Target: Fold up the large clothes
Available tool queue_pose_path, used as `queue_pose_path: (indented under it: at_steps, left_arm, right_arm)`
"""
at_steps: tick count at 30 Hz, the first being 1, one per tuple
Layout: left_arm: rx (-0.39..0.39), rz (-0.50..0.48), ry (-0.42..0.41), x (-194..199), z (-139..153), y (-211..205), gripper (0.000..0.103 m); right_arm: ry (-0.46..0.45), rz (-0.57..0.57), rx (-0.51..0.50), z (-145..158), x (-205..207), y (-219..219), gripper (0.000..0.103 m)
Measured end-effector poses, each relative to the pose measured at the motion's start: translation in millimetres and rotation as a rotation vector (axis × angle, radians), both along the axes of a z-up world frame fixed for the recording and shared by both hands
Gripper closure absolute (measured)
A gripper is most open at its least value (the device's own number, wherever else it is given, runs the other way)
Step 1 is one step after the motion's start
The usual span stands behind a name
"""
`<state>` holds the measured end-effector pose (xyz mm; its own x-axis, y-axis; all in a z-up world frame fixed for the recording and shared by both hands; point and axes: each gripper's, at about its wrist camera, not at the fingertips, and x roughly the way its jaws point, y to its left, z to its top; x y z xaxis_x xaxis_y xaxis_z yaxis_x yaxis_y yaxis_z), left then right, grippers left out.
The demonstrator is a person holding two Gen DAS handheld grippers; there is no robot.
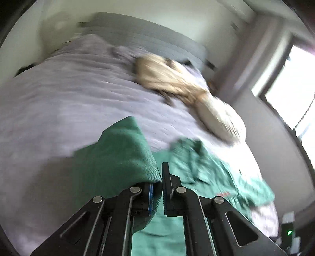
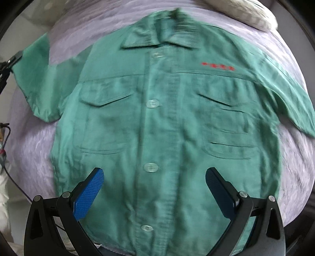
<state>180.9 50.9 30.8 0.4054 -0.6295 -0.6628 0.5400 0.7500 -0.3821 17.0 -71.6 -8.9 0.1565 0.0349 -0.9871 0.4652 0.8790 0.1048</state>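
Note:
A green short-sleeved button shirt point(image 2: 167, 122) lies front-up and spread flat on the lilac bed cover point(image 2: 31, 149), collar at the far end. My right gripper point(image 2: 154, 185) is open and empty, hovering above the lower front of the shirt, its blue pads point(image 2: 89, 195) wide apart. My left gripper point(image 1: 160, 177) is shut on the shirt's left sleeve point(image 1: 126, 155) and holds it lifted; it shows at the left edge of the right wrist view point(image 2: 13, 59), at the sleeve end point(image 2: 37, 65). The rest of the shirt point(image 1: 212, 175) lies to its right.
A beige fluffy pillow point(image 1: 183, 86) lies toward the head of the bed, also at the top of the right wrist view point(image 2: 254, 15). A grey headboard point(image 1: 149, 33) and a bright window point(image 1: 291, 88) stand beyond. Cables point(image 2: 4, 149) hang at the left bed edge.

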Motion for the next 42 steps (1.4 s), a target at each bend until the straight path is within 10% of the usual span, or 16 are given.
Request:
queue_pose_path:
  at_steps: [10,11,13,14,21,29,34,38,40,42]
  left_arm:
    - [0.376,-0.218,0.043,-81,-106,-130,0.093]
    - [0.406,-0.226,0.043,-88,-111,-130,0.086]
    - [0.415,-0.238,0.049,-97,-115,-125,0.018]
    - [0.421,-0.224,0.024,-103,-110,-119,0.01]
    - [0.426,-0.093,-0.057,-115,-69,-46,0.01]
    - [0.584,0.259,0.057,-68,-102,75,0.01]
    - [0.582,0.334,0.058,-47,-126,93,0.01]
    - [0.578,0.365,0.047,-41,-145,91,0.01]
    - [0.565,0.377,0.055,-38,-148,94,0.01]
    - [0.555,0.377,0.053,-37,-151,92,0.01]
  right_arm:
    - [0.046,-0.178,-0.006,-20,-60,-68,0.0]
    - [0.047,-0.185,-0.003,-22,-62,-72,0.0]
    - [0.046,-0.199,-0.002,-23,-67,-76,0.0]
    - [0.039,-0.204,-0.006,-21,-67,-79,0.0]
    - [-0.049,-0.133,-0.071,-1,-27,-76,0.0]
    - [-0.208,0.285,-0.184,0,94,21,0.0]
    - [-0.27,0.358,-0.163,-33,170,68,0.0]
    - [-0.18,0.425,-0.368,-81,200,99,0.001]
    - [-0.177,0.436,-0.39,-90,199,95,0.027]
    - [-0.216,0.353,-0.371,-74,187,72,0.082]
